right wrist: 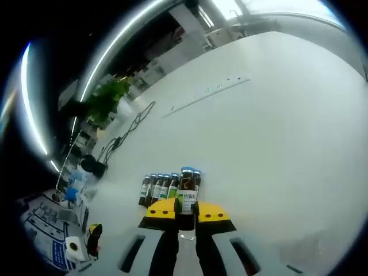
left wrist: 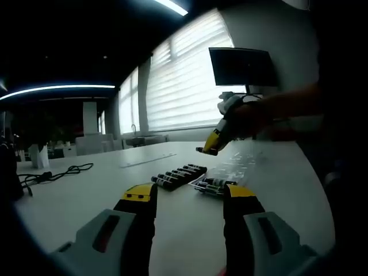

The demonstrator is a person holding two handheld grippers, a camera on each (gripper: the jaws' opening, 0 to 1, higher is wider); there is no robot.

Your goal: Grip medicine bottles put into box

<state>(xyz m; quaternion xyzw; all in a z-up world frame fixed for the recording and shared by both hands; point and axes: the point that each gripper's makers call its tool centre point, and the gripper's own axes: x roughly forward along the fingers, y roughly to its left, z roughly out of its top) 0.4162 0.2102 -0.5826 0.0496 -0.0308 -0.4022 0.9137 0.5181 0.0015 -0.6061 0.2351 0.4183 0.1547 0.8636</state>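
The right gripper [right wrist: 183, 214] clamps one medicine bottle [right wrist: 187, 195] upright between its jaws, probably lifted out of the row of bottles [right wrist: 160, 188] at ten o'clock. The left gripper [left wrist: 190, 198], jaws wide and empty, waits low over the table [left wrist: 86, 201]. A clear tray [left wrist: 238, 164], likely the box, lies at one o'clock with bare tabletop around it.

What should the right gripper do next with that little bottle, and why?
Probably lift it straight up. The right gripper looks shut on one bottle, which stands close against the row of bottles on the table; a sideways pull might knock them. I cannot make out the box.
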